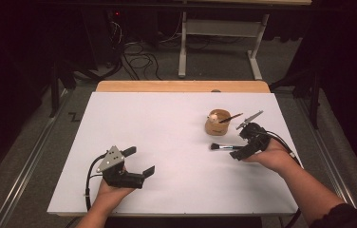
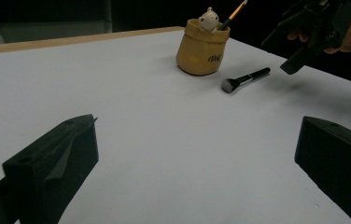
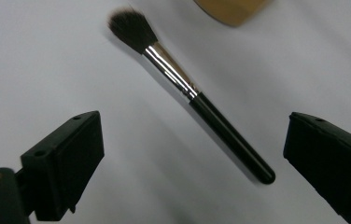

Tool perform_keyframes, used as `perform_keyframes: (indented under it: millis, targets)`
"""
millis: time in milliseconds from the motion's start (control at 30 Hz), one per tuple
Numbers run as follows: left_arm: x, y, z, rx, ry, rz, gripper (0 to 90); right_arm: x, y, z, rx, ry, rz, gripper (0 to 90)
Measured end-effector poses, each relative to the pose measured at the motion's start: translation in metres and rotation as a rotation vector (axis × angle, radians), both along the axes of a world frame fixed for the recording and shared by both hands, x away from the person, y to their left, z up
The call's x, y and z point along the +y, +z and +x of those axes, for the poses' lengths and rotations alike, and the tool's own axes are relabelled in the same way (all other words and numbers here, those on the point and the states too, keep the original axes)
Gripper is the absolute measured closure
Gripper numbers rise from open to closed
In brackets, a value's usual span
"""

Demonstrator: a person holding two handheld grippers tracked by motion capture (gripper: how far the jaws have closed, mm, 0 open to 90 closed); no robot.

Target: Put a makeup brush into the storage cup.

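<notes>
Two grippers work over the white table (image 1: 167, 123) in the high view: the left gripper (image 1: 138, 160) rests low at the near left, jaws spread and empty, while the right gripper (image 1: 241, 142) hovers over the handle end of the makeup brush (image 1: 224, 147), which lies flat just in front of the tan cup (image 1: 217, 124). From the left gripper view, that brush (image 2: 244, 79) lies beside the cup (image 2: 201, 49), which holds a second brush (image 2: 235, 13). In the right gripper view, the brush (image 3: 187, 91) lies diagonally between wide-open jaws, untouched.
</notes>
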State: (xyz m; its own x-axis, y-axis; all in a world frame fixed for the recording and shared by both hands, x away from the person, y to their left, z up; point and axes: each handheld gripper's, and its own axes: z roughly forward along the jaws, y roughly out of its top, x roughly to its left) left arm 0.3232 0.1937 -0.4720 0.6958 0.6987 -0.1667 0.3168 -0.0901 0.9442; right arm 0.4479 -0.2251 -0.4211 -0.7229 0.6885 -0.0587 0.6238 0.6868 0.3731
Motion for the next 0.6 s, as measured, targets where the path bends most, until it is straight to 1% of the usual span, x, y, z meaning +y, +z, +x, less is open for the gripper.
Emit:
perform_keyframes:
  millis: [33, 67, 100, 133, 167, 233, 300, 333, 367, 467, 567, 600]
  targets:
    - [0.0, 0.0, 0.0, -0.002, 0.0, 0.0, 0.1, 0.002, 0.0, 0.001, 0.0, -0.008, 0.002, 6.2]
    - [0.0, 0.001, 0.0, -0.003, 0.0, 0.0, 0.1, 0.003, -0.001, 0.004, -0.006, 0.003, -0.006, 6.3]
    - [0.0, 0.001, 0.0, -0.004, 0.001, -0.003, 0.1, 0.003, -0.003, 0.005, -0.009, 0.005, -0.001, 6.7]
    - [0.001, 0.001, 0.0, -0.004, 0.002, -0.003, 0.1, 0.005, -0.003, 0.006, -0.005, -0.002, -0.01, 7.0]
    - [0.001, 0.001, 0.0, -0.004, 0.001, -0.003, 0.1, 0.005, -0.005, 0.008, -0.009, 0.008, -0.012, 7.4]
    - [0.001, 0.001, 0.0, -0.004, 0.001, -0.002, 0.1, 0.006, -0.008, 0.011, -0.004, 0.015, -0.016, 8.2]
    - [0.001, 0.001, 0.0, -0.004, -0.001, -0.002, 0.1, 0.007, -0.012, 0.014, 0.002, 0.006, -0.019, 9.2]
    - [0.001, 0.001, 0.0, -0.004, -0.001, -0.002, 0.1, 0.007, -0.014, 0.016, 0.0, 0.015, -0.02, 9.9]
    - [0.001, 0.001, -0.001, -0.004, -0.001, -0.001, 0.0, 0.007, -0.014, 0.016, 0.004, 0.008, -0.023, 10.3]
    - [0.0, 0.001, -0.001, -0.005, 0.0, -0.004, 0.1, 0.008, -0.017, 0.02, 0.0, 0.021, -0.015, 13.6]
    - [0.001, 0.001, -0.001, -0.005, 0.0, -0.004, 0.1, 0.008, -0.02, 0.023, 0.009, 0.007, 0.001, 15.9]
    - [0.0, 0.001, -0.001, -0.004, 0.0, -0.002, 0.0, 0.009, -0.021, 0.024, 0.008, 0.014, 0.001, 16.6]
